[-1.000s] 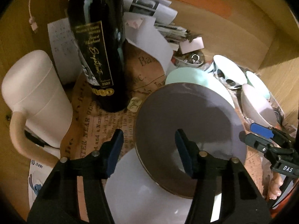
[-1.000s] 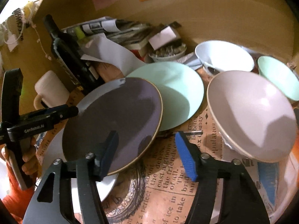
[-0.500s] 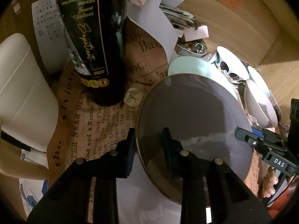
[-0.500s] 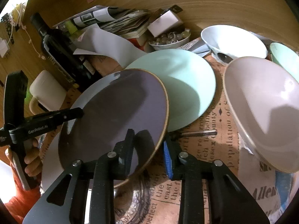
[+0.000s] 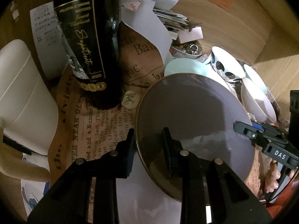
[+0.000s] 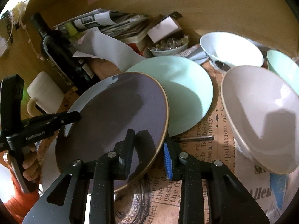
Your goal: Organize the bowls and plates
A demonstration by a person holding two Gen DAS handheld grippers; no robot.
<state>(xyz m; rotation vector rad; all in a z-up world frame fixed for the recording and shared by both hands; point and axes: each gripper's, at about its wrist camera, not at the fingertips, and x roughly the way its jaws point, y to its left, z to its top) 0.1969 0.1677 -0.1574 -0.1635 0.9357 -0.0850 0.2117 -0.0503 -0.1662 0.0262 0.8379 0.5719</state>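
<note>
A dark grey-purple plate with a brownish rim lies tilted on a pale plate. My left gripper is shut on its left rim, one finger under and one on top. My right gripper is shut on the opposite rim. Each view shows the other gripper too: the right gripper and the left gripper. Behind lies a mint plate. A pinkish-white bowl, a white spotted bowl and a mint bowl stand to the right.
A dark wine bottle and a white mug stand close on the left. Papers and a small dish of trinkets crowd the back by the wooden wall. Printed brown paper covers the surface.
Both grippers stood open around the dark plate's rim a second ago; both have since closed onto it. The left view has drawn nearer to the bottle and plate.
</note>
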